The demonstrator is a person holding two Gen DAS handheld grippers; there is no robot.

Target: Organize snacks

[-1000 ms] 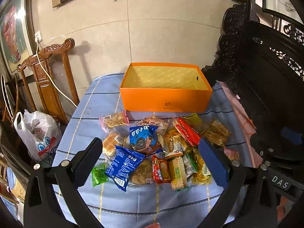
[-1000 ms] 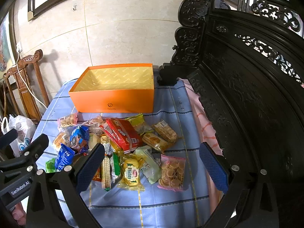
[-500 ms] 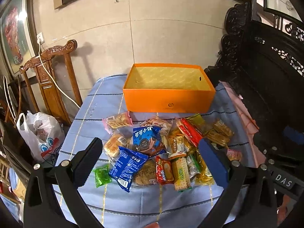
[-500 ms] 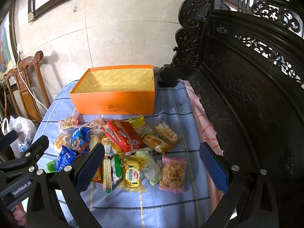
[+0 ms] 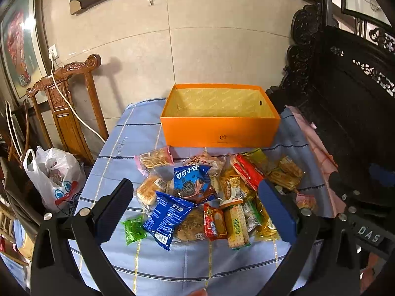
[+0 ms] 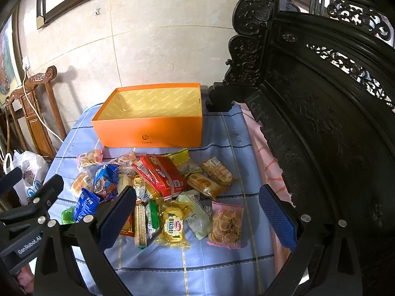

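Observation:
An empty orange box (image 5: pixel 219 130) (image 6: pixel 150 130) stands at the back of a blue striped tablecloth (image 5: pixel 118 148) (image 6: pixel 222 266). In front of it lies a pile of several wrapped snacks: blue cookie bags (image 5: pixel 167 214) (image 6: pixel 86 203), a red pack (image 5: pixel 248 172) (image 6: pixel 160 175), a green pack (image 5: pixel 133 229), a pink cracker bag (image 6: pixel 226 224) and a yellow pack (image 6: pixel 172 227). My left gripper (image 5: pixel 197 212) is open and empty above the near side of the pile. My right gripper (image 6: pixel 195 214) is open and empty over the pile's right part.
A dark carved wooden bench (image 6: pixel 321 123) (image 5: pixel 345 98) rises along the table's right side. A brown wooden chair (image 5: pixel 64 103) and a white plastic bag (image 5: pixel 54 172) stand left of the table. A tiled wall is behind the box.
Both grippers have drifted slightly, so the box and pile sit a little further right in the left wrist view and a little lower in the right wrist view. Both stay open.

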